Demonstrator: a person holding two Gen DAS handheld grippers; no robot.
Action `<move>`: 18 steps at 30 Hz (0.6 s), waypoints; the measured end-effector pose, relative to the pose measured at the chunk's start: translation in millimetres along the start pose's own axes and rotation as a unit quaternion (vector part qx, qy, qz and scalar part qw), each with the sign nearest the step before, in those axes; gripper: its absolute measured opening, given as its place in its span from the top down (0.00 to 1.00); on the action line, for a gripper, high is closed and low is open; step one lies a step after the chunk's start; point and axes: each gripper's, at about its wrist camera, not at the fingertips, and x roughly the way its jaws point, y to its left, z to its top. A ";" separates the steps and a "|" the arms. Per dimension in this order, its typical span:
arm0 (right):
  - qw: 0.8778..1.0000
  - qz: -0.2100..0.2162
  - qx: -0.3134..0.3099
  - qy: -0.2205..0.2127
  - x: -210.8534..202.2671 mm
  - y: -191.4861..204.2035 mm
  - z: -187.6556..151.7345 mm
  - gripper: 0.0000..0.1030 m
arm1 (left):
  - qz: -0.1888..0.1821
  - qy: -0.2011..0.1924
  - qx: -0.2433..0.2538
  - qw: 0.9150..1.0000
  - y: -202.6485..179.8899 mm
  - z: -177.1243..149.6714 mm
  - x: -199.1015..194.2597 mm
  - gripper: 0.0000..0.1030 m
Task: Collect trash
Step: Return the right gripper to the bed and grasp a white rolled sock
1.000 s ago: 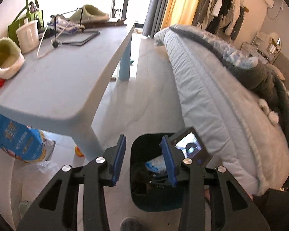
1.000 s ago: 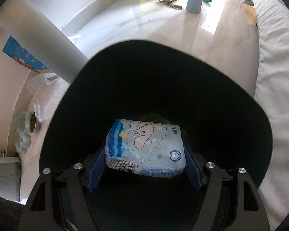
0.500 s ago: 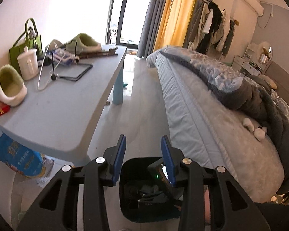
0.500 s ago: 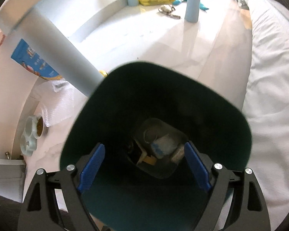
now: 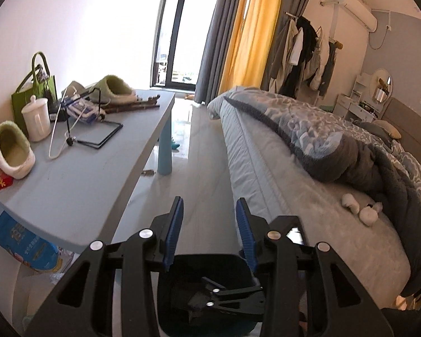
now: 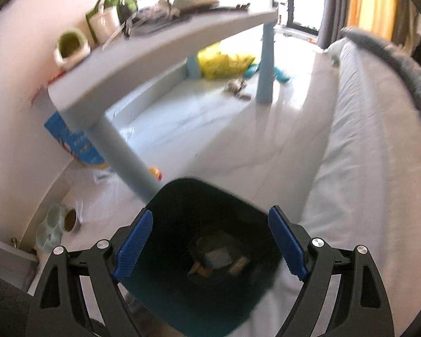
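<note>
A dark teal trash bin (image 6: 182, 196) stands on the floor between the table leg and the bed. The blue and white tissue pack (image 6: 219, 257) lies at its bottom among other scraps. My right gripper (image 6: 209, 243) is open and empty above the bin's mouth. My left gripper (image 5: 209, 233) is open and empty, held higher and pointing down the room. The bin (image 5: 224, 264) and the right gripper's black frame show below it in the left wrist view.
A grey table (image 5: 78, 174) on the left carries slippers (image 5: 9, 148), a white cup (image 5: 38, 118), a green bag (image 5: 39, 87), a hanger and a tablet. The bed (image 5: 294, 174) is on the right. A blue bag (image 6: 75, 143), yellow bag (image 6: 224, 60) and pet bowls (image 6: 59, 224) are on the floor.
My right gripper opened and dropped the tissue pack into the bin, then rose and tilted up. My left gripper also lifted and tilted up toward the room.
</note>
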 end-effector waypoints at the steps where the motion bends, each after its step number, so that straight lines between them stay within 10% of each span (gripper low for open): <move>1: 1.000 -0.003 0.005 -0.015 -12.5 -8.9 1.0 0.17 | -0.001 -0.005 -0.001 1.000 -5.4 2.5 -0.1 0.58; 18: 0.990 -0.099 0.028 -0.093 -133.5 -142.8 -36.0 0.17 | -0.071 -0.017 0.035 0.997 -113.0 13.6 30.9 0.32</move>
